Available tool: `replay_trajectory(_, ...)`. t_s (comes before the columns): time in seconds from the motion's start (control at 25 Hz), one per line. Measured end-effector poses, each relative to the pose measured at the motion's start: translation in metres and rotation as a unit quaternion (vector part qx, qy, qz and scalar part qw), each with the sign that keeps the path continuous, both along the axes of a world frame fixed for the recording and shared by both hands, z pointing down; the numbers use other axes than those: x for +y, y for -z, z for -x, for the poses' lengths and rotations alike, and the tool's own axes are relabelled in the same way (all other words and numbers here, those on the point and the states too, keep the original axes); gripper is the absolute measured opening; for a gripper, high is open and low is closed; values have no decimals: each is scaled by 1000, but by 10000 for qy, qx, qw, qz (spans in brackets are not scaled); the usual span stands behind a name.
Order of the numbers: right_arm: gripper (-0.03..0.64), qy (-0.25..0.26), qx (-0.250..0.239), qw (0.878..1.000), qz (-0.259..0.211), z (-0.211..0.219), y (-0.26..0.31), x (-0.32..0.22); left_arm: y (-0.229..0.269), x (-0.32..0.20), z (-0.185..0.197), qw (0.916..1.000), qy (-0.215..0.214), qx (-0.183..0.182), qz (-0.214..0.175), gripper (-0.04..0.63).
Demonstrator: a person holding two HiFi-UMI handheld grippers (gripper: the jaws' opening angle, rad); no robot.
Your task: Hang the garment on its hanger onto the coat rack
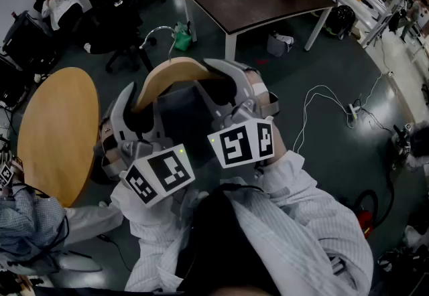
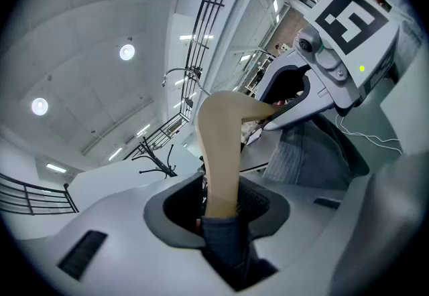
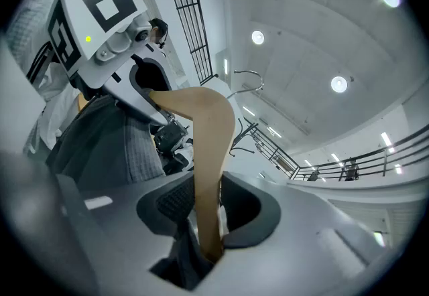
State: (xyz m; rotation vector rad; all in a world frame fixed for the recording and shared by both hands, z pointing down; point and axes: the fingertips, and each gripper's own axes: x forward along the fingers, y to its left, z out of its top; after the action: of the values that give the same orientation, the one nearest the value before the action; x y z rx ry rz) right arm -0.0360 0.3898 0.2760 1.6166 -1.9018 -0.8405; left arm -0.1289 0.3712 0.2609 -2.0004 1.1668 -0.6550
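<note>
A light wooden hanger (image 1: 171, 74) with a metal hook (image 1: 155, 35) carries a dark grey garment (image 1: 182, 112). Both grippers hold it raised in front of the person. My left gripper (image 1: 137, 117) is shut on the hanger's left arm (image 2: 221, 154), with garment cloth (image 2: 228, 248) caught at the base of the jaws. My right gripper (image 1: 231, 87) is shut on the hanger's right arm (image 3: 209, 154). The left gripper (image 2: 224, 201) and the right gripper (image 3: 208, 211) both point upward toward the ceiling. Beyond the hanger stands a black coat rack (image 2: 157, 154), also visible as the coat rack (image 3: 244, 130).
A round wooden table (image 1: 57, 130) is at the left, a dark rectangular desk (image 1: 255, 0) at the far side. Black office chairs (image 1: 114, 13) stand at the upper left. Cables (image 1: 328, 97) trail over the dark floor at the right. A person's sleeve (image 1: 27, 221) shows at lower left.
</note>
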Motion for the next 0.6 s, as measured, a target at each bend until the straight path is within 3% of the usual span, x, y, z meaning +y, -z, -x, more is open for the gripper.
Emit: replay_trajectory(0.6, 109, 109, -89, 9999, 52, -15, -20, 5, -21, 8, -15, 9997, 206, 4, 111, 120)
